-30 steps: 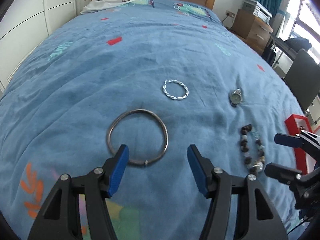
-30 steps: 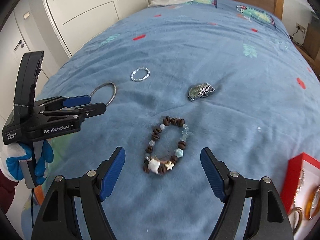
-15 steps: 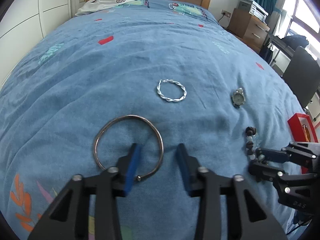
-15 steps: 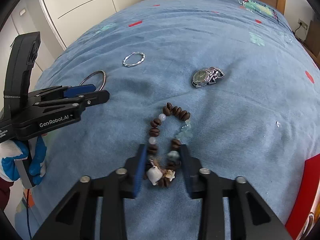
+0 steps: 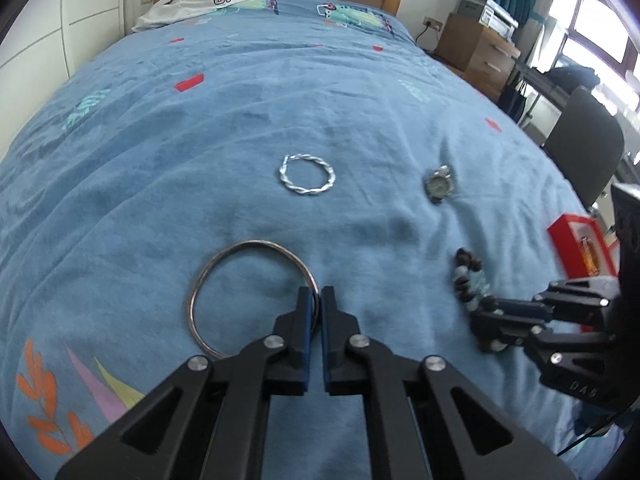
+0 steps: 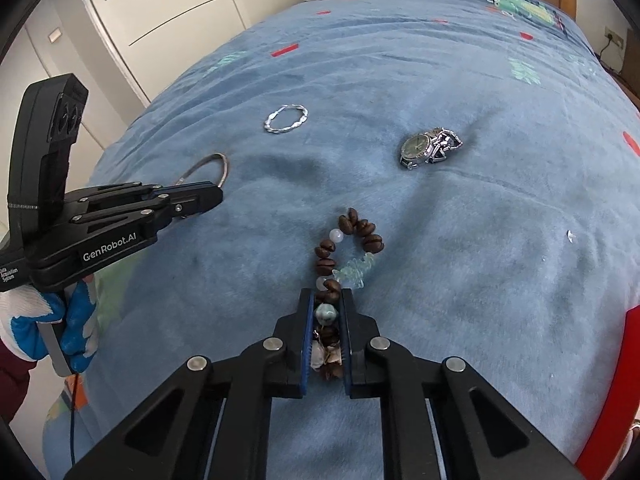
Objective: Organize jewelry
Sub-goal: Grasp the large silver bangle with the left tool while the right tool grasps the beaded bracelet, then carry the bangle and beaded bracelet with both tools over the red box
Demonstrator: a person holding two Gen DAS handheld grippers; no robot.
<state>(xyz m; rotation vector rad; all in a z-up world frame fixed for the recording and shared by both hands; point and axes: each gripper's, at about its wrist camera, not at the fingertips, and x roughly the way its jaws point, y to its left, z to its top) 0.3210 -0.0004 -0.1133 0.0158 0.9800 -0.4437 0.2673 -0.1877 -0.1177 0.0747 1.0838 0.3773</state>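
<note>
Two pieces are gripped on the bed [image 5: 120,184]: my left claw [image 5: 316,300] has just closed on the metal bangle [image 5: 224,260], my right claw [image 6: 327,308] on the beaded bracelet [image 6: 352,236]. Twisted silver bracelet [image 5: 307,175] and watch [image 5: 439,187] lie untouched; I'd say nothing new has reached the red box [image 5: 576,240] yet.

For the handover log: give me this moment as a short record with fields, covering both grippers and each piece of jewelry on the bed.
left gripper: jaws just closed, shut on metal bangle
right gripper: jaws just closed, shut on beaded bracelet
twisted silver bracelet: free on blue bedspread
wristwatch: free, farther up the bed from the beads
red box: right edge of bed, partly in view
</note>
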